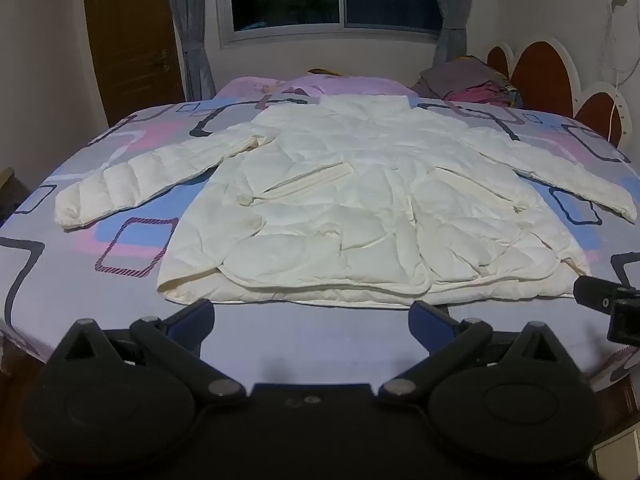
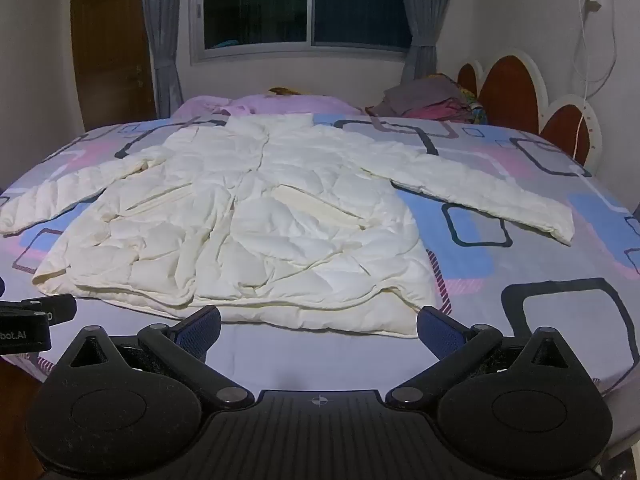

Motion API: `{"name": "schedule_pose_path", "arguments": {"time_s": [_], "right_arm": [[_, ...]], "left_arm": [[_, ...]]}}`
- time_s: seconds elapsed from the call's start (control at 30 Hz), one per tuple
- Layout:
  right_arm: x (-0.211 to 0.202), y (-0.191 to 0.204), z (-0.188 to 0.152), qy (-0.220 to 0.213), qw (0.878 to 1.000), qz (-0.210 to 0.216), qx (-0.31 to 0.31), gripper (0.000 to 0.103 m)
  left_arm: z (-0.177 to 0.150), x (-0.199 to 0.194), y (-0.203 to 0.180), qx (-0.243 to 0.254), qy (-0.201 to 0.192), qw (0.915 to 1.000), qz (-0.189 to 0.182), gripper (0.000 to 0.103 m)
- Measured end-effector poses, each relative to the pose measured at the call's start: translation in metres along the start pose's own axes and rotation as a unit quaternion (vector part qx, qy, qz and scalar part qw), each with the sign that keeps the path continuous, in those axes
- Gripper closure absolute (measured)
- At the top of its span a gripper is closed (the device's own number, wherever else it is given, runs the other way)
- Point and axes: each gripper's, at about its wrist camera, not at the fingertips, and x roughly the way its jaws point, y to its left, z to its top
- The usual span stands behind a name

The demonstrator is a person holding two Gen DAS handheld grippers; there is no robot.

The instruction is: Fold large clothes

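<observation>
A cream quilted puffer jacket (image 1: pixel 352 208) (image 2: pixel 256 232) lies flat on the bed, collar toward the window, front up, both sleeves spread out to the sides. My left gripper (image 1: pixel 316 320) hovers just short of the jacket's hem, open, with nothing between its blue-padded fingers (image 1: pixel 196 316). My right gripper (image 2: pixel 320 324) stands open the same way before the hem's right half, its pads (image 2: pixel 438 330) near the jacket's lower right corner. Each gripper shows at the edge of the other's view: the right gripper (image 1: pixel 612 304) and the left gripper (image 2: pixel 28 320).
The bed sheet (image 1: pixel 80 280) (image 2: pixel 540 280) is grey with pink, blue and dark square patterns. A pink blanket (image 1: pixel 320 84) and a pile of clothes (image 2: pixel 428 104) lie at the far side. A headboard (image 2: pixel 512 88) stands at right, a window and curtains behind.
</observation>
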Motion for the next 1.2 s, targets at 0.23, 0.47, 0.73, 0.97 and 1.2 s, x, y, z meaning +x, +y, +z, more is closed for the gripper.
{"name": "schedule_pose_path", "arguments": {"time_s": [0.23, 0.47, 0.73, 0.97, 1.2], "right_arm": [[0.001, 0.006, 0.0, 0.002, 1.0, 0.001, -0.006, 0.0], [-0.003, 0.012, 0.0, -0.003, 1.0, 0.003, -0.009, 0.0], [0.001, 0.01, 0.002, -0.003, 1.0, 0.007, -0.009, 0.0], [0.0, 0.008, 0.004, -0.005, 1.0, 0.01, -0.01, 0.0], [0.001, 0.007, 0.004, -0.005, 1.0, 0.01, -0.009, 0.0]], "left_arm": [[0.0, 0.0, 0.007, -0.007, 0.006, 1.0, 0.0, 0.0], [-0.003, -0.001, 0.01, -0.014, 0.008, 0.9999, 0.006, 0.0], [-0.006, -0.002, 0.012, -0.018, 0.006, 0.9998, 0.008, 0.0], [-0.005, -0.001, 0.011, -0.019, 0.005, 0.9998, 0.01, 0.0], [-0.003, -0.002, 0.007, -0.018, 0.005, 0.9998, 0.012, 0.0]]}}
